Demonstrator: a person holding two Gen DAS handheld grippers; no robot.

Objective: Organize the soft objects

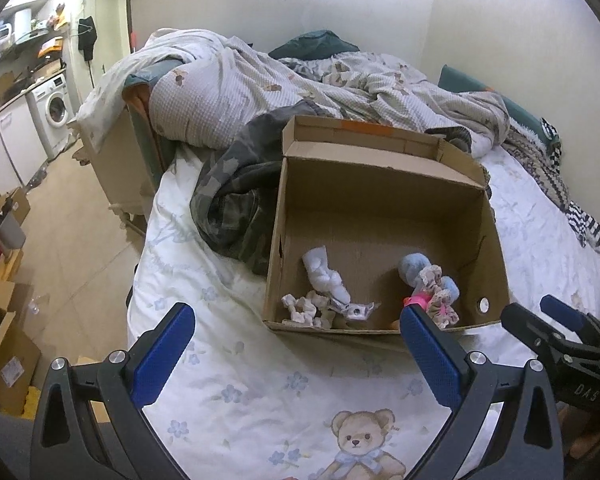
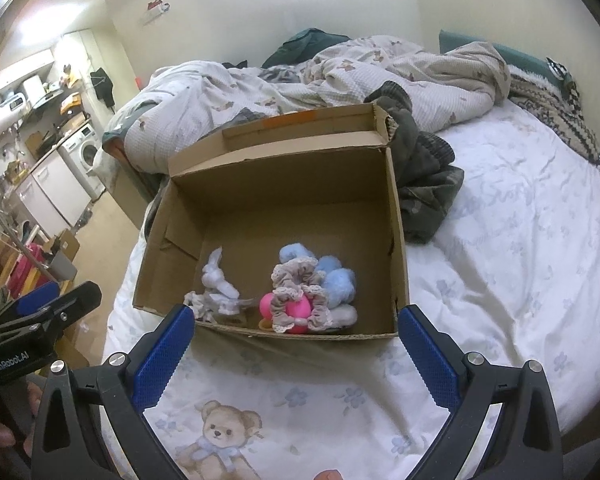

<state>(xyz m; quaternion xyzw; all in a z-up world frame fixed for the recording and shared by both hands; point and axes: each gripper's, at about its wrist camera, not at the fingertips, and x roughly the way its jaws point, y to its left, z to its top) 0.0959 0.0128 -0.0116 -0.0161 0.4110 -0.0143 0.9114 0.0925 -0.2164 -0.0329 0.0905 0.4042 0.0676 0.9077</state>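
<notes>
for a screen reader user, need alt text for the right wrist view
An open cardboard box sits on a bed, holding a white sock, a pink ball and a frilly scrunchie against blue fluffy pieces. The open right gripper frames its near edge.

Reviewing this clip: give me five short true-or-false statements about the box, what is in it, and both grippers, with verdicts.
1. The cardboard box sits on the bed. True.
2. The box is empty. False: it holds soft items, among them a frilly scrunchie, a pink ball, a white sock and a blue fluffy toy.
3. The right gripper holds the scrunchie. False: its jaws are open and empty, short of the box.
4. The left gripper has open, empty jaws. True.
5. A camouflage garment lies inside the box. False: it lies on the bed beside the box.
</notes>
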